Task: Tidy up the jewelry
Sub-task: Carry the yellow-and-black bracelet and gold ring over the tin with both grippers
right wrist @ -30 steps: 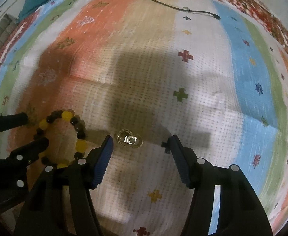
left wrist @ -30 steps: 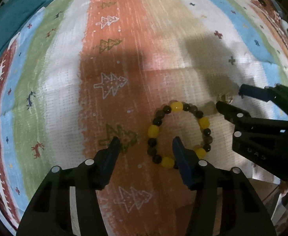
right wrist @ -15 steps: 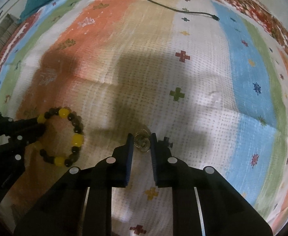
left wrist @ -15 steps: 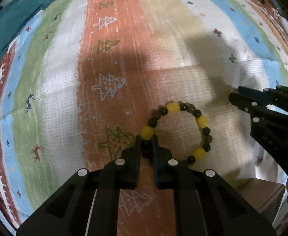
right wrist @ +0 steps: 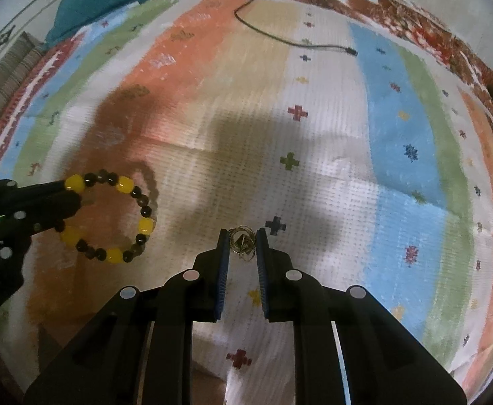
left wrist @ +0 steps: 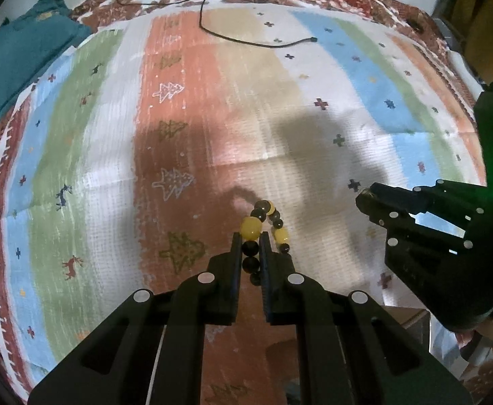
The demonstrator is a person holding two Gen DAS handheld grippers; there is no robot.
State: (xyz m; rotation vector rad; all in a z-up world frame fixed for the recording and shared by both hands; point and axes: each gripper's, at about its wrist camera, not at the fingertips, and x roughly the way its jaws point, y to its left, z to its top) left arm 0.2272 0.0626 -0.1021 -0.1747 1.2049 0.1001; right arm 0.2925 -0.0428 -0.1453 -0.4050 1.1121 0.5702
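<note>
A bracelet (left wrist: pixel 263 222) of yellow and dark beads hangs from my left gripper (left wrist: pixel 250 238), which is shut on it and holds it above the striped cloth; its shadow falls on the cloth behind it. The bracelet also shows in the right wrist view (right wrist: pixel 118 216), held at its left side by the left gripper (right wrist: pixel 61 195). My right gripper (right wrist: pixel 241 236) is shut on a small gold wire earring (right wrist: pixel 243 243) and holds it off the cloth. The right gripper also shows in the left wrist view (left wrist: pixel 364 199).
A striped patterned cloth (left wrist: pixel 212 118) covers the surface. A thin black cable (left wrist: pixel 246 40) lies at the far side. A teal cloth bundle (left wrist: pixel 17 57) sits at the far left. A brown cardboard piece (left wrist: pixel 405 320) lies near the front right.
Both grippers closed from open, the left on the bracelet and the right on the earring. Both have since lifted their pieces off the cloth; the bracelet now hangs.
</note>
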